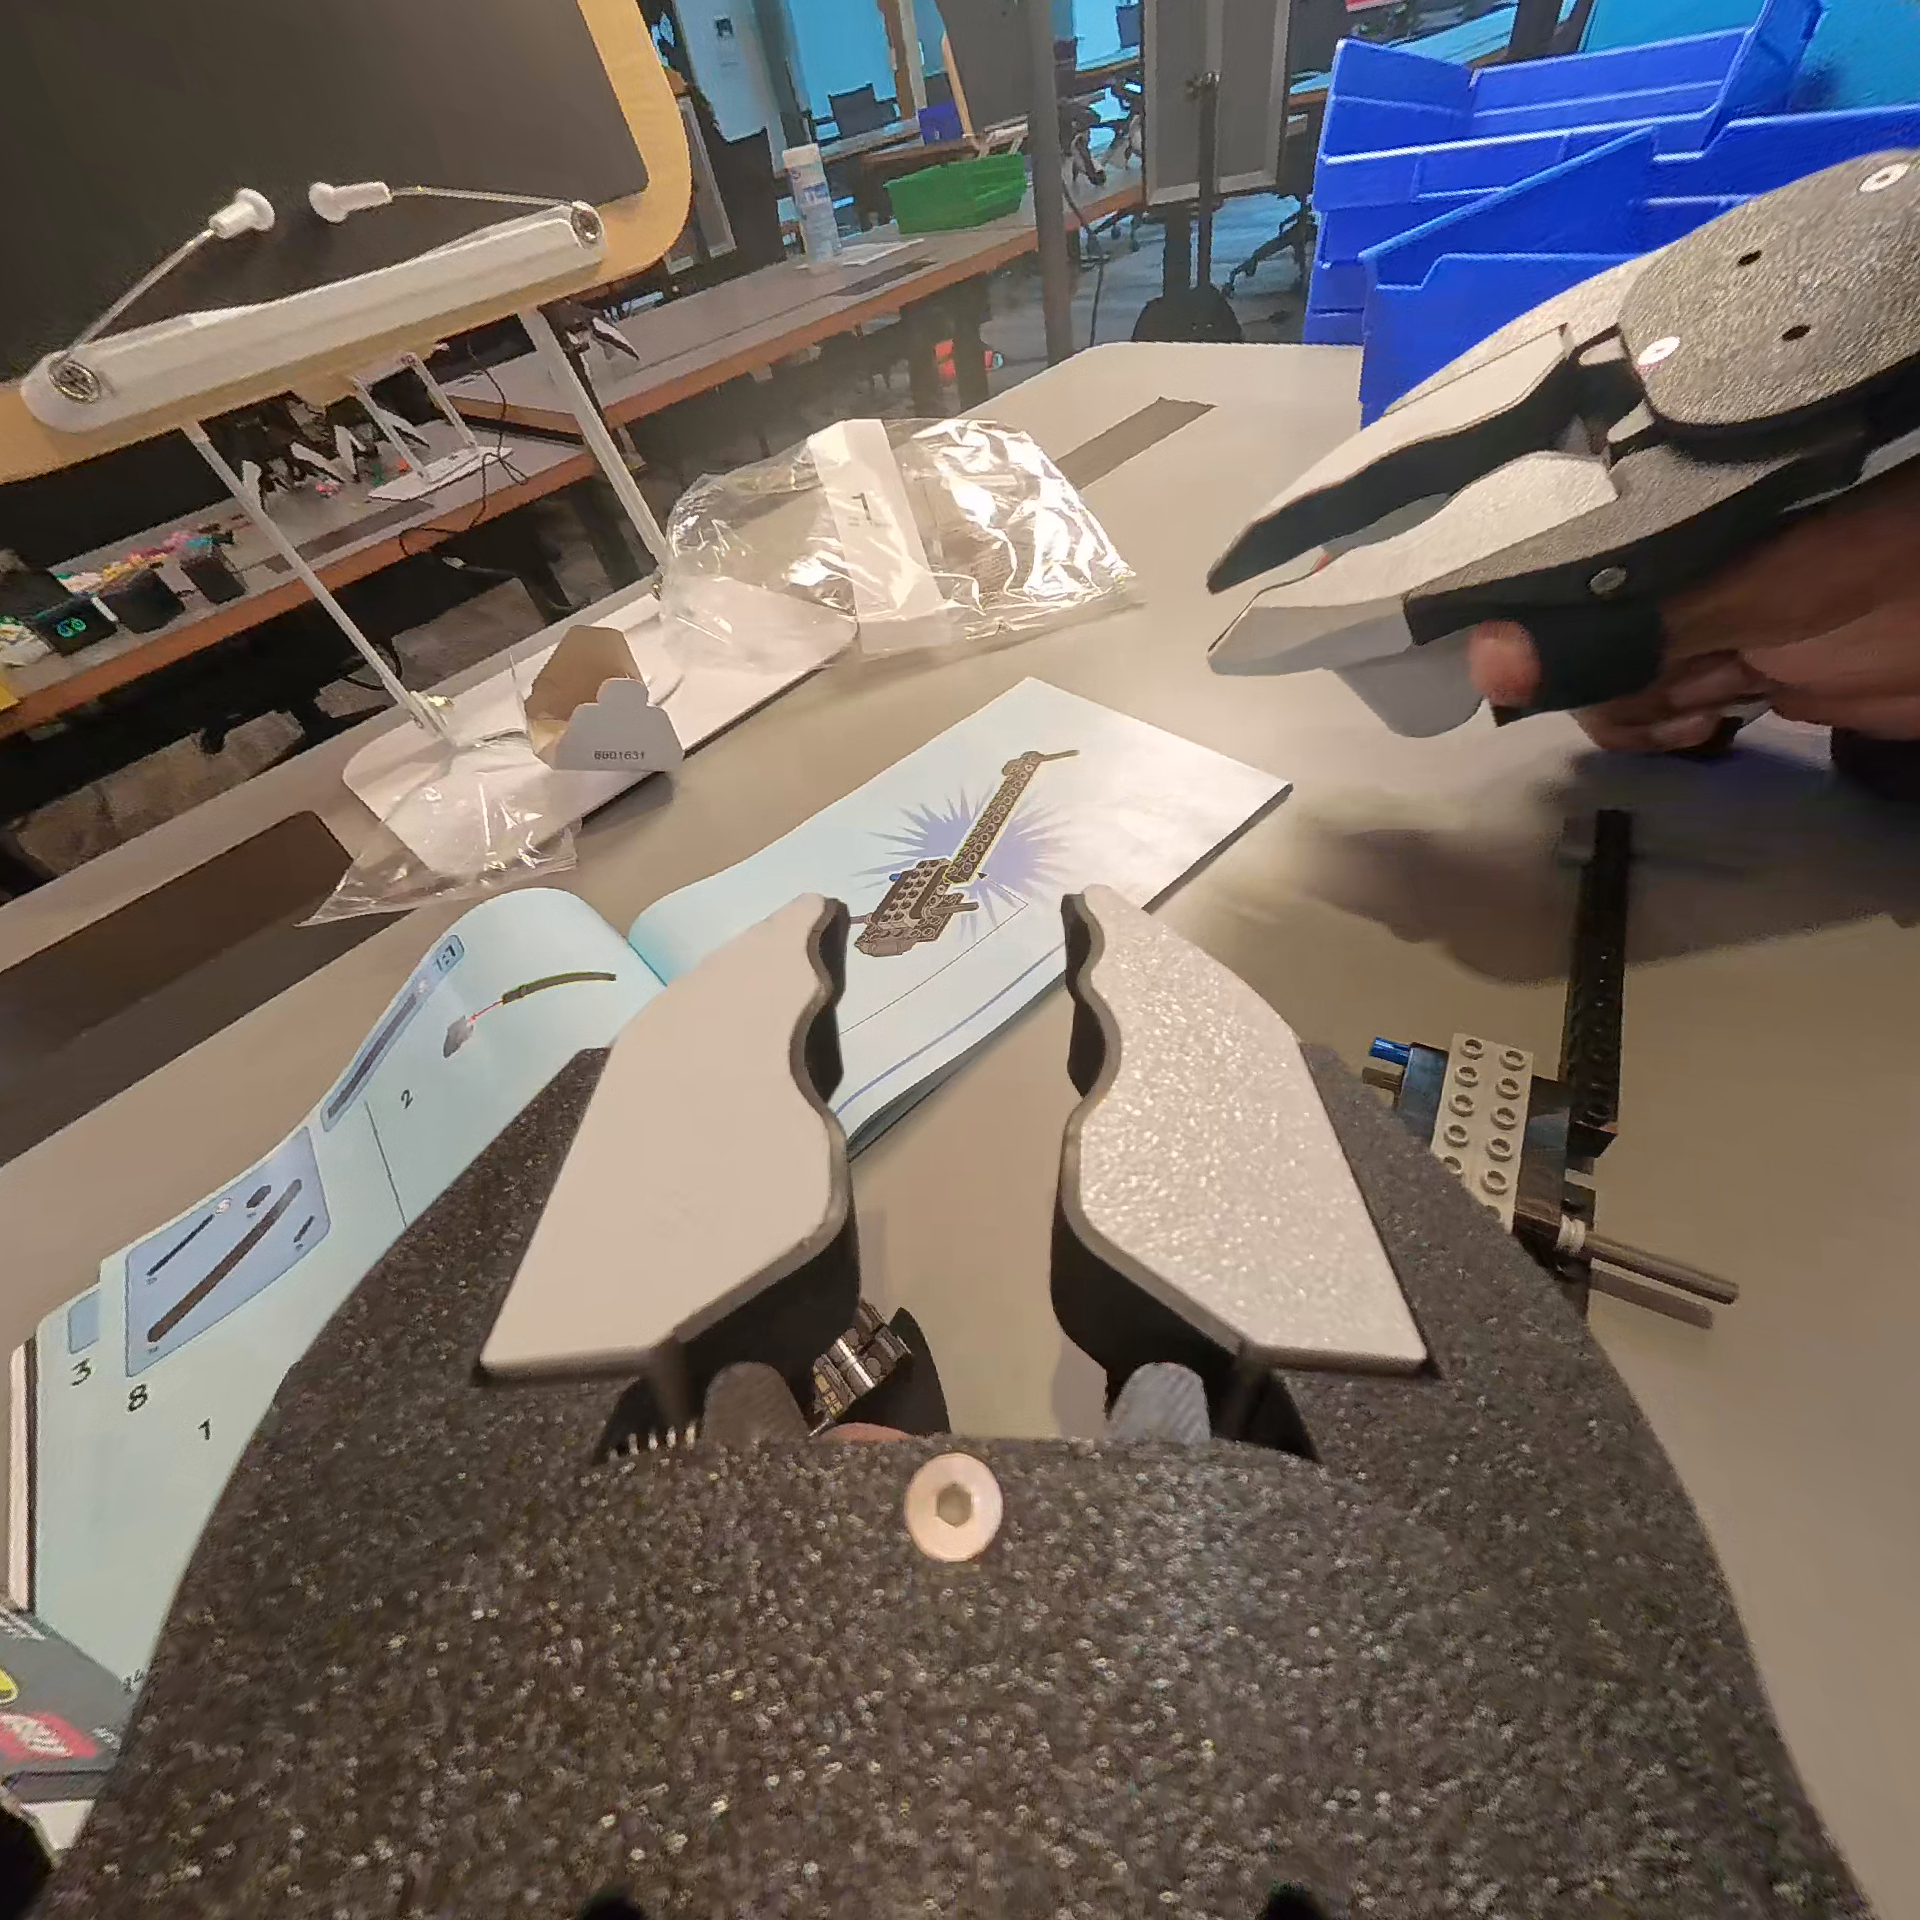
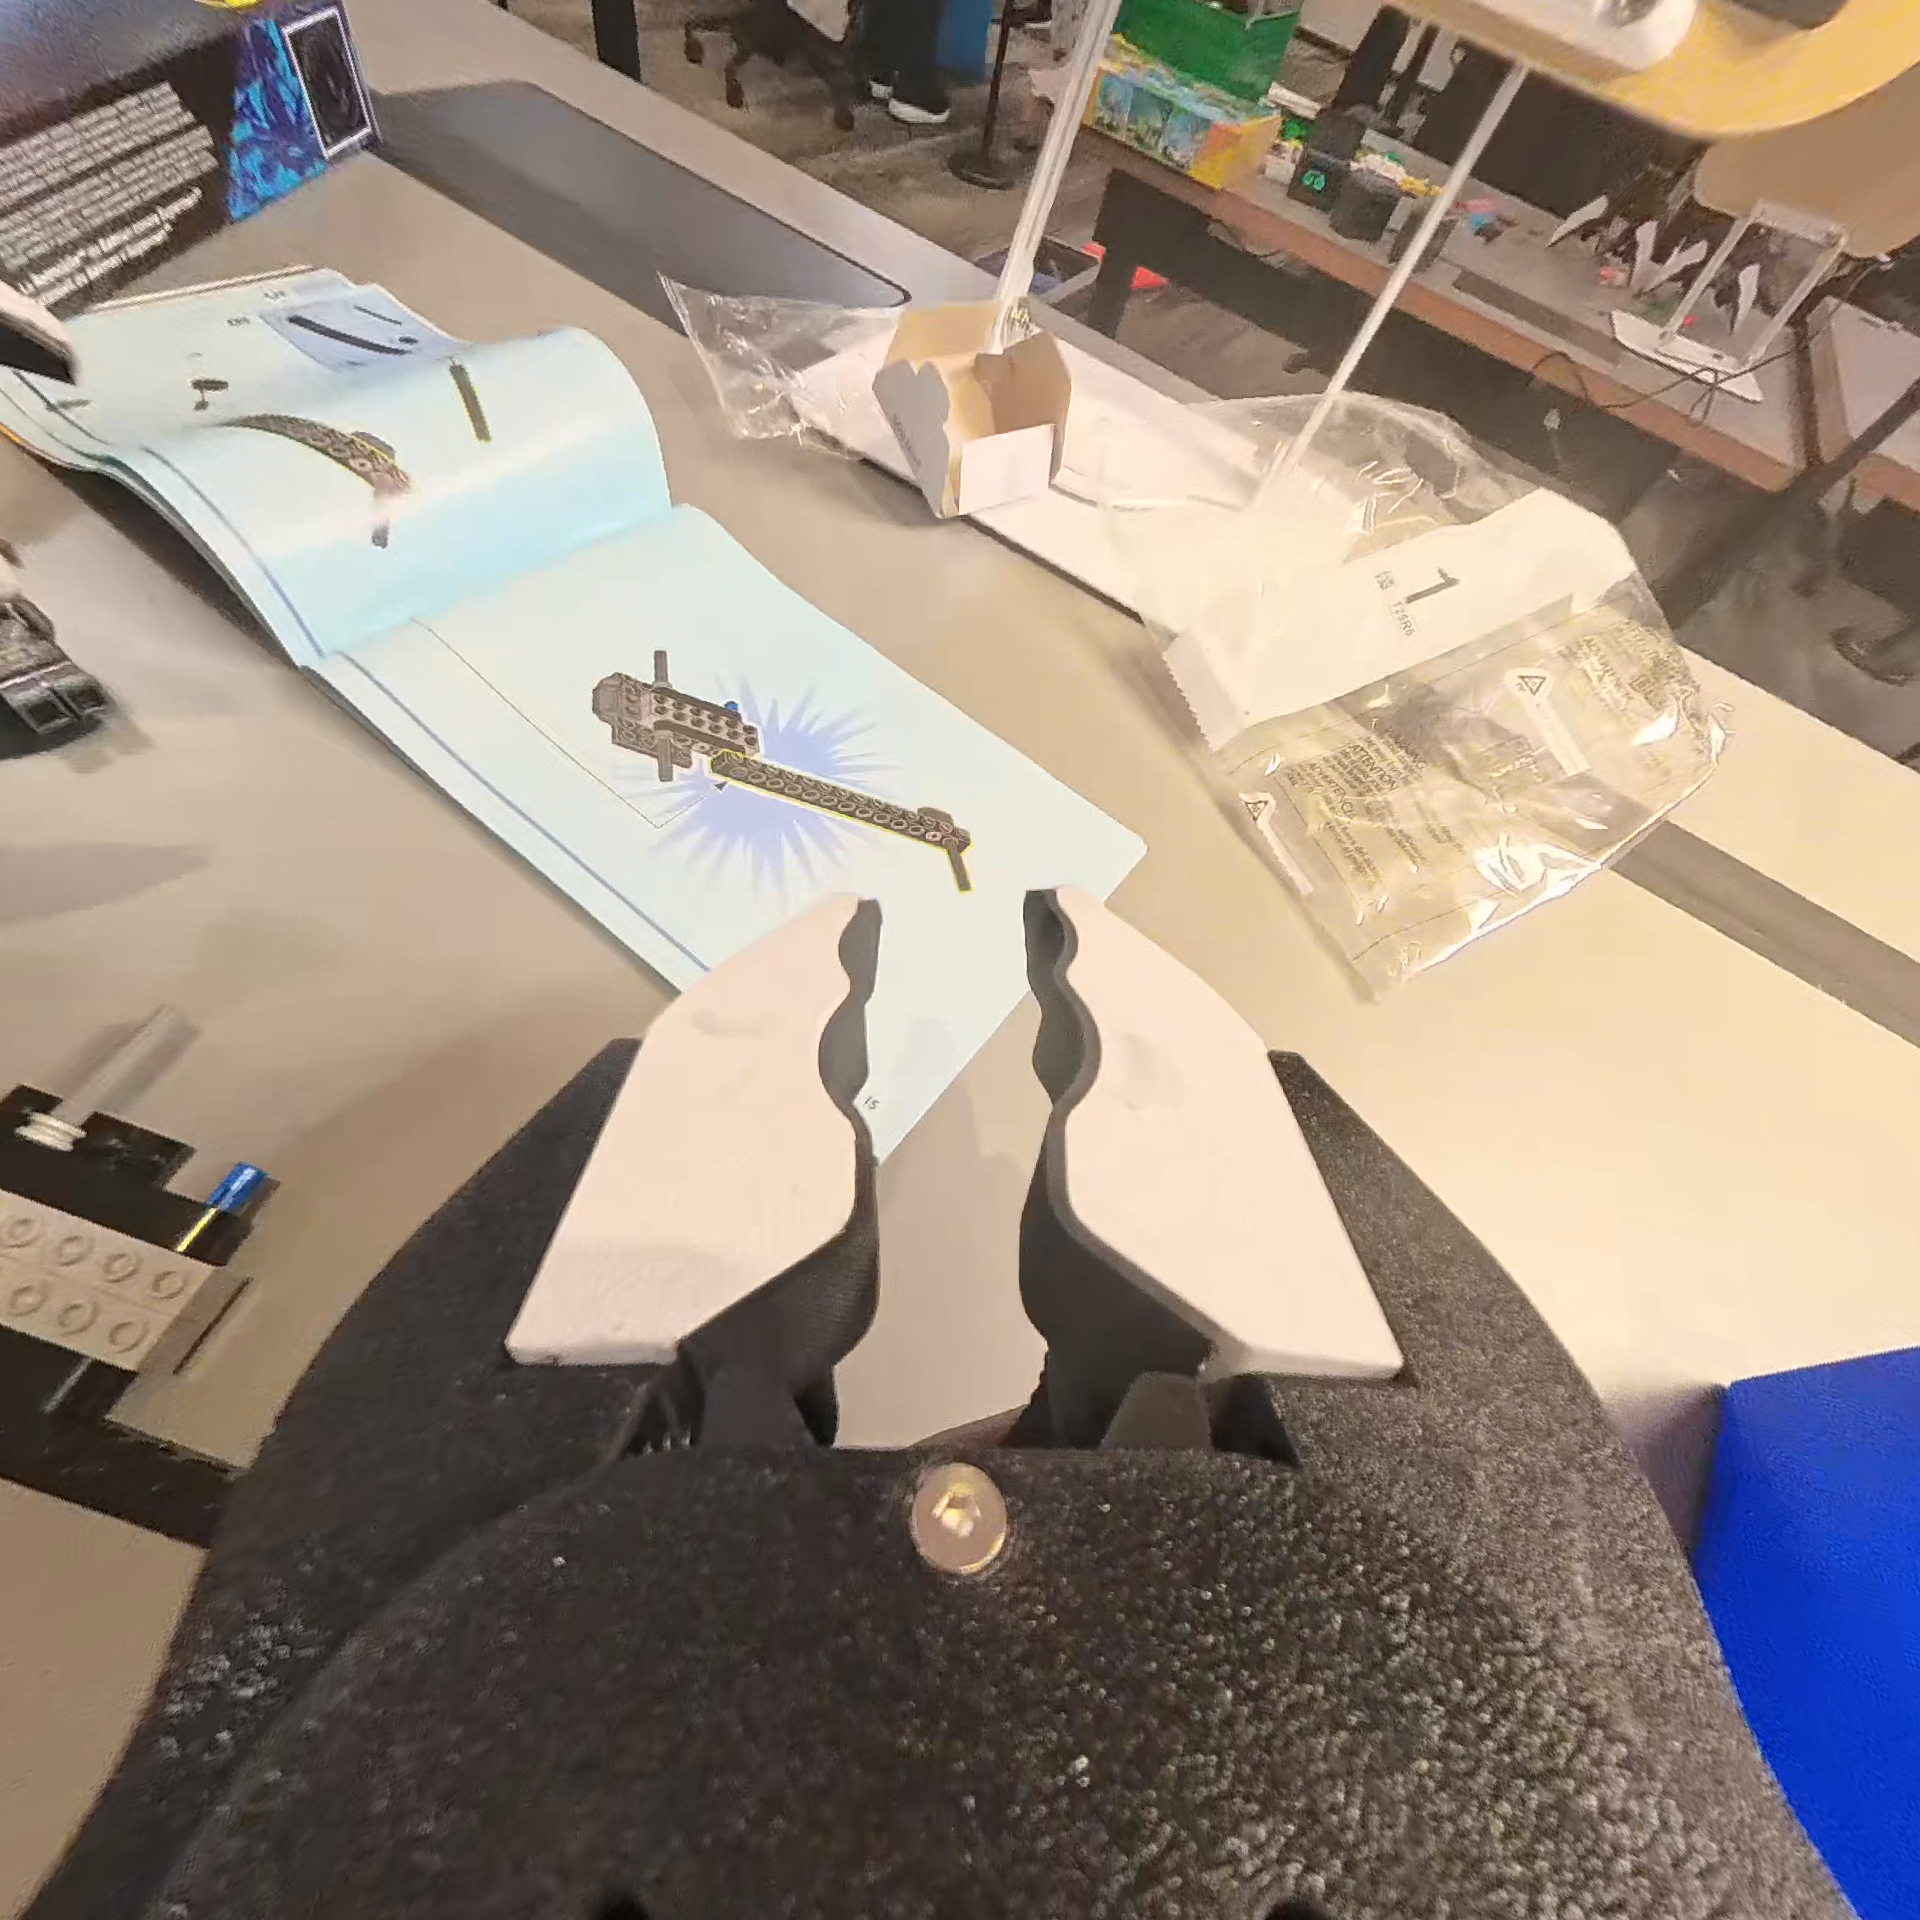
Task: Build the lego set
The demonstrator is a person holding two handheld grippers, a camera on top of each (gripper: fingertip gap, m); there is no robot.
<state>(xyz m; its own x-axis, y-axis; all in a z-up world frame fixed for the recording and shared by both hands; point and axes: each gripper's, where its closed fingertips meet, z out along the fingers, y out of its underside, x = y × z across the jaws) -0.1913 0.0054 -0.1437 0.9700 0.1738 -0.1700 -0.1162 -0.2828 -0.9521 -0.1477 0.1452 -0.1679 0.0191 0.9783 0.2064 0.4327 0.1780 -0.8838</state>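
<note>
The black and grey toy-brick assembly with a long black perforated beam (image 1: 1527,1122) lies flat on the grey table (image 1: 1714,1507), untouched, just to the right of the left hand-held gripper (image 1: 956,920) and below the right hand-held gripper (image 1: 1226,613); a small blue pin sticks out of its side and thin grey axles poke from its near end. The left hand-held gripper hangs over the near edge of the open pale-blue instruction booklet (image 1: 1122,790), its grey fingers spread wide with nothing between them. The right hand-held gripper hovers above the table near the booklet's far corner (image 2: 1039,831), jaws parted and bare, a person's hand (image 1: 1662,665) wrapped round its black body.

Beyond the booklet sit a small torn-open white cardboard box (image 1: 592,707), a crumpled clear plastic bag with a white paper strip (image 1: 894,520) and a second flattened clear bag (image 1: 457,831). A white bar-shaped lamp on thin white legs (image 1: 312,312) stands over them. Stacked blue plastic bins (image 1: 1558,156) rise at the far right, and a dark printed carton (image 2: 156,114) sits at the table's left end
</note>
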